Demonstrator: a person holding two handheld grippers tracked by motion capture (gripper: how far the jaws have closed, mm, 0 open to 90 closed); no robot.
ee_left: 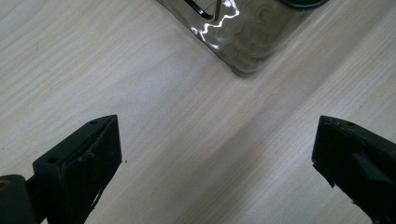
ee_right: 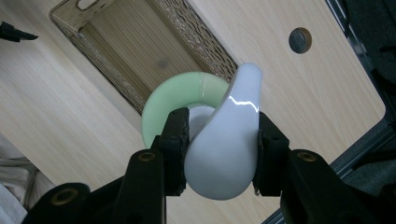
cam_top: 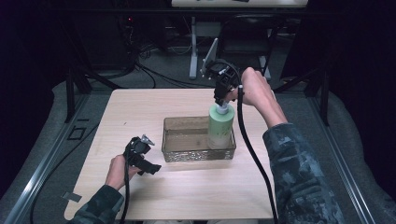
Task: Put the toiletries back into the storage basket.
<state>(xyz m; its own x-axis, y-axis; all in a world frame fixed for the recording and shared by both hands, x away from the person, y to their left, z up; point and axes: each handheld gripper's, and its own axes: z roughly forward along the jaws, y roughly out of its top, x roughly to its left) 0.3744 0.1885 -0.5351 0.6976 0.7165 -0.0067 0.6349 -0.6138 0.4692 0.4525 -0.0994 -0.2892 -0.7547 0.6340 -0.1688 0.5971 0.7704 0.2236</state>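
Right gripper view: the right gripper (ee_right: 223, 156) is pinching the white pump head (ee_right: 229, 154) of the green bottle (cam_top: 220, 127), its jaws pressing on both sides. That bottle is standing upright at the right end of the clear tray (cam_top: 173, 144), apparently inside it, though whether its base is resting on the floor I cannot tell. Lowering straight down and releasing only once it is seated should be keeping it from tipping. The left gripper (cam_top: 141, 157) is waiting spread wide over the table (cam_top: 140, 107), just beside the tray.
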